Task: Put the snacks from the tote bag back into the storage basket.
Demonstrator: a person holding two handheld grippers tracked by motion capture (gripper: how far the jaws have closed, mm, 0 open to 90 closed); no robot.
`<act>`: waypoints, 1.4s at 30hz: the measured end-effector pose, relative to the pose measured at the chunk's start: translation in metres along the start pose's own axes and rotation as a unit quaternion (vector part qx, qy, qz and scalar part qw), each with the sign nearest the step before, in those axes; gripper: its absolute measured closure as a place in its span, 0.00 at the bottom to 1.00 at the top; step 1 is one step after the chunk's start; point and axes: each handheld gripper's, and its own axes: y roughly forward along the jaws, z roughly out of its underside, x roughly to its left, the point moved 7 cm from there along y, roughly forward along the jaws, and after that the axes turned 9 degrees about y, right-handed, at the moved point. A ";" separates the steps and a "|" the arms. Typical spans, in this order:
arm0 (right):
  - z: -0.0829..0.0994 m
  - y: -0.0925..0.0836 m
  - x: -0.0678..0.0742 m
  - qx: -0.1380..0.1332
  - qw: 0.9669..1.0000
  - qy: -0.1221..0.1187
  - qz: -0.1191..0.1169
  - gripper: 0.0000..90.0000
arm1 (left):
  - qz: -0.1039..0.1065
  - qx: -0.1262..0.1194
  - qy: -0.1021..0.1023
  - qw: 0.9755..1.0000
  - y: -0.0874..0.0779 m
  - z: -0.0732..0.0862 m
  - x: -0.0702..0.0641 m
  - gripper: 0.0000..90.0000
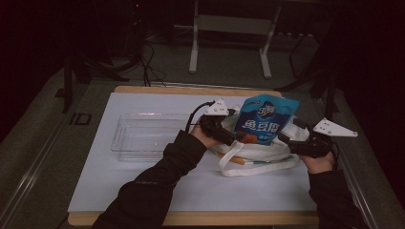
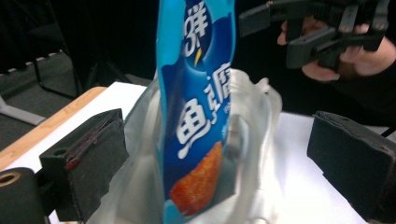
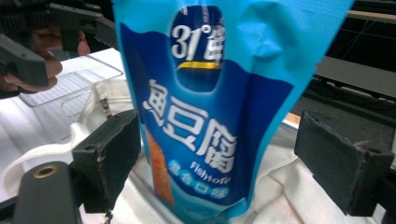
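So the one blue glossy plastic snack pouch (image 1: 264, 120) is standing upright in the mouth of a white cloth tote bag (image 1: 258, 151), its lower end down inside the fabric. The front reads "31°鲜" up top, then big white "鱼豆腐", with "Fishtofu" in small print under that, plus a picture of an orange fried chunk near the bottom. There's one more line of small characters I can't read.

My left tool (image 1: 224, 130) is at the pouch's left side, my right tool (image 1: 292, 137) at its right, so the pouch sits between the two. In both gripper views the black padded jaws are spread wide with the pouch in the gap, not touching either pad, so neither tool is gripping anything.

Counting the rest: one tote bag with an orange-and-white stick-like thing (image 1: 234, 160) poking out at its front edge, and one clear rectangular plastic tray (image 1: 143, 136) just left of my left hand, all on the white-topped counter (image 1: 143, 186).
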 end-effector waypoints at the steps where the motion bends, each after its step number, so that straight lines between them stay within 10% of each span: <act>1: 0.000 0.002 -0.002 -0.001 1.000 0.000 -0.004 0.16 | 0.002 -0.002 -0.001 1.000 0.002 -0.001 0.001 0.05; 23: -0.001 0.035 -0.017 0.032 0.998 0.005 -0.049 0.26 | 0.003 0.006 0.002 1.000 0.030 -0.005 0.016 0.29; 42: -0.004 0.052 -0.012 0.052 0.995 0.004 -0.079 0.58 | 0.020 0.028 -0.019 0.999 0.045 -0.003 0.017 0.63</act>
